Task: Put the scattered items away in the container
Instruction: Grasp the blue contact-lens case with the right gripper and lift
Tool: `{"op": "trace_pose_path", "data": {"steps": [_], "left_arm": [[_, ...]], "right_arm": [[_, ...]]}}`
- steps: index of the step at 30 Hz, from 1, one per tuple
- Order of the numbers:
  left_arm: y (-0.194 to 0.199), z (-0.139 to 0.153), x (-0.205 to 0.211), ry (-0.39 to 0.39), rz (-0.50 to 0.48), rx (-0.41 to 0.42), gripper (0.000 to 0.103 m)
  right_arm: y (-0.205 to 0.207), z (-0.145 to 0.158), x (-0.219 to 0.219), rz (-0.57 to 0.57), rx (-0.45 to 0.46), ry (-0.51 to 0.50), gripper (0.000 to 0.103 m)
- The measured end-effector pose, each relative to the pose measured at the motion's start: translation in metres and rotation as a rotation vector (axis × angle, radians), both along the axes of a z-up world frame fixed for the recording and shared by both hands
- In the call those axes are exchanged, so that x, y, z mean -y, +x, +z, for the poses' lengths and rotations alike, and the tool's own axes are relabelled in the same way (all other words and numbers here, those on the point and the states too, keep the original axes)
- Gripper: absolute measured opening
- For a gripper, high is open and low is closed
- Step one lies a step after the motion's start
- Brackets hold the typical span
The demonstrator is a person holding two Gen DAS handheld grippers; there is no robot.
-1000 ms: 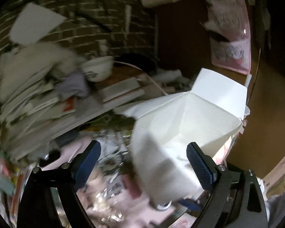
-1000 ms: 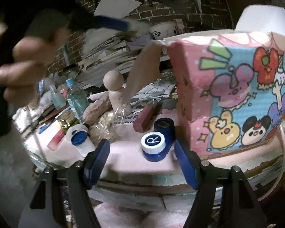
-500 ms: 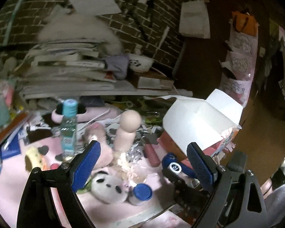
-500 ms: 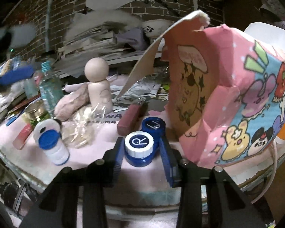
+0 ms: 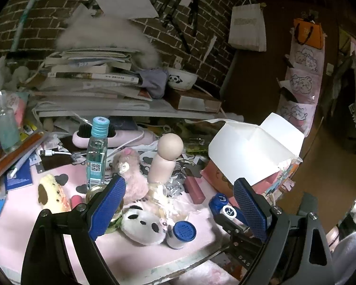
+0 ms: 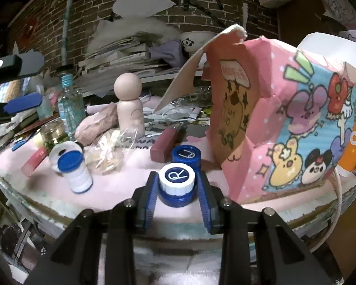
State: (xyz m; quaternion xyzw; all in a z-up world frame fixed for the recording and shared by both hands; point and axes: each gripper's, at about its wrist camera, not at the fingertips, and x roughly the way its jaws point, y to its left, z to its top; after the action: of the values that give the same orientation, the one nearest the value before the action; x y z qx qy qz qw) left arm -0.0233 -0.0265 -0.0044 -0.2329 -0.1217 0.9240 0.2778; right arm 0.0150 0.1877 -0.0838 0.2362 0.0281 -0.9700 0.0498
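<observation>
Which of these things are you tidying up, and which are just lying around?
For the job:
- lens case, in the right gripper
- pink box
- small jar
- wooden doll
- panda toy

Just lying about:
- book pile
- panda bowl
- orange bag

In the right wrist view the pink box [image 6: 284, 123] hides whatever it holds, its open top facing away. An orange cup [image 6: 354, 142] beside the box is cut off by the picture's edge. The lens case [image 6: 178, 178] has its lower sides covered by the right tongs [image 6: 178, 190]. In the left wrist view the glass jar [image 5: 114, 216] left of the box sits mostly behind a finger of the left tongs [image 5: 178, 204].
</observation>
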Motion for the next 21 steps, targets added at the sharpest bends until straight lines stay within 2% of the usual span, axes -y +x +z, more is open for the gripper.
{"op": "trace_pose_path", "data": {"steps": [12, 14, 21], "left_arm": [[0.003, 0.001, 0.001, 0.003, 0.002, -0.011, 0.091], [0.002, 0.001, 0.002, 0.006, 0.002, -0.009, 0.091], [0.004, -0.002, 0.004, 0.007, 0.002, 0.000, 0.091]], "right_arm": [[-0.024, -0.005, 0.006, -0.031, 0.025, -0.012, 0.032], [-0.024, -0.006, 0.006, -0.026, 0.017, -0.015, 0.028], [-0.016, -0.007, 0.004, -0.007, 0.000, -0.013, 0.028]]}}
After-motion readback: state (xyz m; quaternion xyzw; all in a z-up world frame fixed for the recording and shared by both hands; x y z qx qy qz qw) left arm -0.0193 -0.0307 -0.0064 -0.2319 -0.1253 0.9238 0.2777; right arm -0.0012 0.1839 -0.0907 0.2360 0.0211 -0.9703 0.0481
